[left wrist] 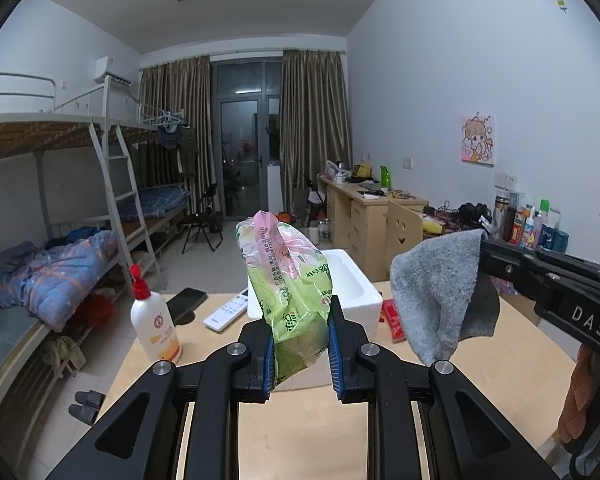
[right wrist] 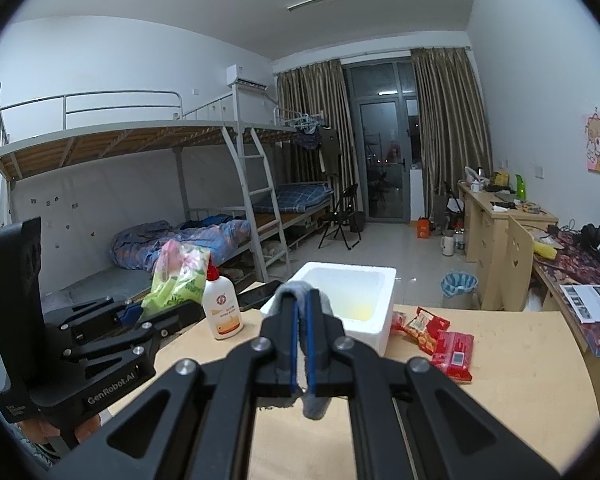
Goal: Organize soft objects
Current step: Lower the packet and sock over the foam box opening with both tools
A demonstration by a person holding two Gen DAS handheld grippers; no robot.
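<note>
My left gripper [left wrist: 300, 312] is shut on a green and pink plastic pack [left wrist: 290, 280] and holds it above the wooden table [left wrist: 300, 432]. It also shows in the right wrist view [right wrist: 178, 280]. My right gripper [right wrist: 301, 300] is shut on a grey cloth [right wrist: 314, 400], which hangs below the fingers. In the left wrist view the grey cloth [left wrist: 436, 292] hangs at the right, held above the table. A white foam box [right wrist: 348, 296] stands open just beyond both grippers.
A white lotion bottle with a red cap [left wrist: 154, 320], a black phone [left wrist: 186, 304] and a white remote [left wrist: 228, 312] lie on the table's left. Red snack packs [right wrist: 440, 336] lie right of the foam box. Bunk beds [right wrist: 140, 200] stand left, desks [right wrist: 500, 220] right.
</note>
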